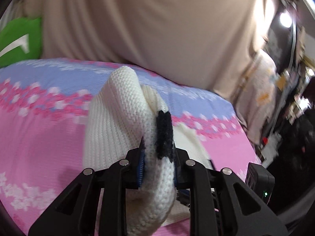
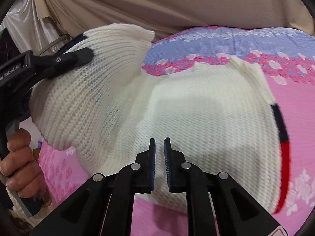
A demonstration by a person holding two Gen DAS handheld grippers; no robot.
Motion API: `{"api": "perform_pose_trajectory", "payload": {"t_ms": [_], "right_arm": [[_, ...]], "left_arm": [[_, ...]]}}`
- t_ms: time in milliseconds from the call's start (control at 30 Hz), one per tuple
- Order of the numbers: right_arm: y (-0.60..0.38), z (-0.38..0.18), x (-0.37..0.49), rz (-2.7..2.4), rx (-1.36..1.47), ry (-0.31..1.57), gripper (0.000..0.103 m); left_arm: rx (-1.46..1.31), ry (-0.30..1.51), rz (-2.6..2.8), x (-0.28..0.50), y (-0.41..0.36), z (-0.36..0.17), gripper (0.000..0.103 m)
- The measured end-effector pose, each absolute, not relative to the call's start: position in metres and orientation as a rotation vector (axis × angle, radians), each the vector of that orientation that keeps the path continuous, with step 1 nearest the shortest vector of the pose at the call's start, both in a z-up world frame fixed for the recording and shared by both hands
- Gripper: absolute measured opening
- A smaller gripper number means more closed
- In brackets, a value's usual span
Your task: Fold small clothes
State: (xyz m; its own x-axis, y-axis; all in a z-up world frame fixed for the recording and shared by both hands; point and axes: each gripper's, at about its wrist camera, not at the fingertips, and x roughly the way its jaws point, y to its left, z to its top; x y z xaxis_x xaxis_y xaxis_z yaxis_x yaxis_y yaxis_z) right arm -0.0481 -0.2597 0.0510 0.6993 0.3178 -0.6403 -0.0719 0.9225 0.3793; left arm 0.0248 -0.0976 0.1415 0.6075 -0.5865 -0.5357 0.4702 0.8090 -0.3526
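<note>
A small white knit sweater [image 2: 196,114] with a navy and red stripe at its hem lies on a pink and blue flowered bedspread [image 2: 285,45]. My left gripper [image 1: 158,149] is shut on a fold of the white sweater [image 1: 122,114] with a dark patch and holds it raised off the bed. In the right wrist view the left gripper [image 2: 65,59] shows at the left, lifting that part of the sweater. My right gripper [image 2: 159,141] hovers low over the sweater's middle, its jaws nearly together with a narrow gap and nothing between them.
A beige curtain [image 2: 167,5] hangs behind the bed. A green cushion [image 1: 19,39] sits at the far left. Cluttered shelves and a bright lamp [image 1: 285,19] stand off the bed's right side. The bedspread [image 1: 39,122] stretches to the left.
</note>
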Motion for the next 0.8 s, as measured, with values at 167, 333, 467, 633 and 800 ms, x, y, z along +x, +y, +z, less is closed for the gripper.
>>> {"api": "perform_pose_trajectory", "payload": {"t_ms": [167,333,467,633,800], "right_arm": [[-0.312,0.041,-0.090,0.079,0.371,0.772,0.013],[-0.348,0.037,-0.109,0.005,0.417,0.768,0.013],[-0.360,0.067,-0.111,0.069,0.437,0.676,0.020],[-0.353,0.092,-0.073,0.181,0.439,0.641,0.059],[-0.348,0.076,-0.019,0.203,0.582,0.731,0.060]], "left_arm": [[-0.022,0.854,-0.667,0.028,-0.199,0.079,0.020],[0.082,0.864,-0.628,0.016,-0.228,0.061,0.026],[0.011,0.816,-0.678,-0.004,-0.193,0.094,0.031],[-0.083,0.787,-0.642,-0.026,-0.127,0.116,0.052],[-0.112,0.831,-0.543,-0.032,-0.084,0.099,0.055]]}}
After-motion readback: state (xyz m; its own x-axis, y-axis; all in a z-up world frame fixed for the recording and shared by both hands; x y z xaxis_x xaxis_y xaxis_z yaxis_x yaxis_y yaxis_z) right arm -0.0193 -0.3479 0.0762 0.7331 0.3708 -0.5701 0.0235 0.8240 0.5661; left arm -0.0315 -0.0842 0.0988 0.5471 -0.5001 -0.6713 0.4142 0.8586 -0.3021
